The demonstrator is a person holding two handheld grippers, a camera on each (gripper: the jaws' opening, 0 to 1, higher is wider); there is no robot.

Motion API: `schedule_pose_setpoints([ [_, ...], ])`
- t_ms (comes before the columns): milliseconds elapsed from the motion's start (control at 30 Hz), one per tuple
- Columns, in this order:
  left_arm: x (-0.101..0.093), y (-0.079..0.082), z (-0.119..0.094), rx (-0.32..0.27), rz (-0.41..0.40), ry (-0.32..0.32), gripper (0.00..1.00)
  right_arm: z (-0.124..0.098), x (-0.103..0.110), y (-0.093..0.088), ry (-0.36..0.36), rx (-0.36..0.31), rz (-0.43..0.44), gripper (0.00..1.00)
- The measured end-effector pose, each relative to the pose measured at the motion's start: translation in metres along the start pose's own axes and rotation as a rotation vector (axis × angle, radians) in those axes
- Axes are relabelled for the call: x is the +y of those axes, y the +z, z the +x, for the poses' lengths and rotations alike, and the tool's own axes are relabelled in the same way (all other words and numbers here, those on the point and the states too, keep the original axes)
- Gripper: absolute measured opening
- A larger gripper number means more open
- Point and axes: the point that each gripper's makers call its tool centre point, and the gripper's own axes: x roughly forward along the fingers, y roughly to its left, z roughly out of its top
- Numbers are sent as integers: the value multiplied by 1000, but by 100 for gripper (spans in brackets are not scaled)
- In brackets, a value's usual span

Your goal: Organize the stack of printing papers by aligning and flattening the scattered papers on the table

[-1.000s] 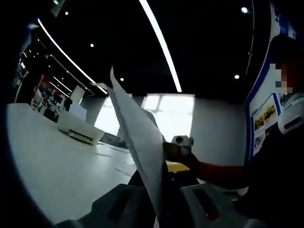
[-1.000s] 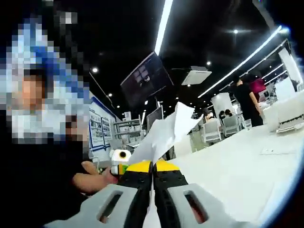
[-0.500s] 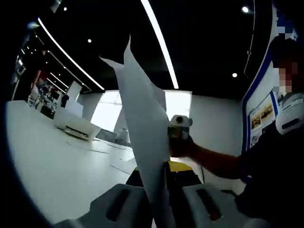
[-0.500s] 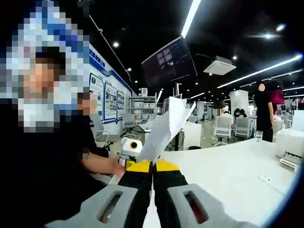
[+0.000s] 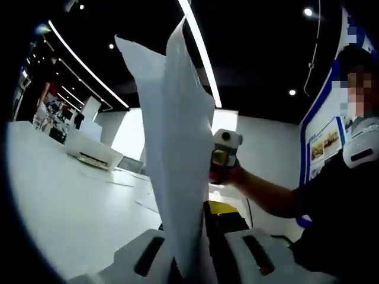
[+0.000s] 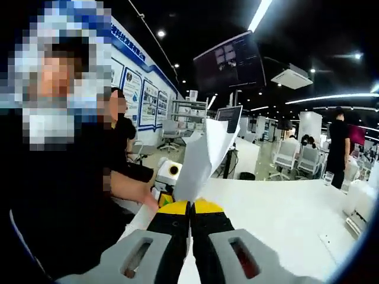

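While the left gripper (image 5: 192, 260) pinches the stack of papers (image 5: 174, 154) between its closed jaws, the sheets rise upright above the white table (image 5: 65, 201); the right gripper (image 6: 190, 222) clamps the same sheets edge-on, jaws pressed together, paper fanning upward beyond its yellow tips.

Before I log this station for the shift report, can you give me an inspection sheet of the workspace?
Surface: broad white table, mostly bare.
Job's things: thin white printing paper sheets held upright off the table, pinched at both ends.
Clutter: white box-shaped device far back on the table; loose flat sheets near it.
Grippers: left tool shut on the sheets; right tool shut on the sheets.
Cables: nothing seen.
Surroundings: dark ceiling with light strips, hanging black monitor, wall posters, chairs, people standing.
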Motion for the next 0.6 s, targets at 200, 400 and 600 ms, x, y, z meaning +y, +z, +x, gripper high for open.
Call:
schedule_pose_setpoints([
  [200,-1,0,-1,4,28,4,5,-1,-14,-4,-44,13,4,0],
  [400,4,-2,-1,16,60,32,5,-9,-31,-7,-144,-15,38,9],
  [600,7,-7,1,47,93,56,5,-27,-43,-10,-254,-51,53,20],
])
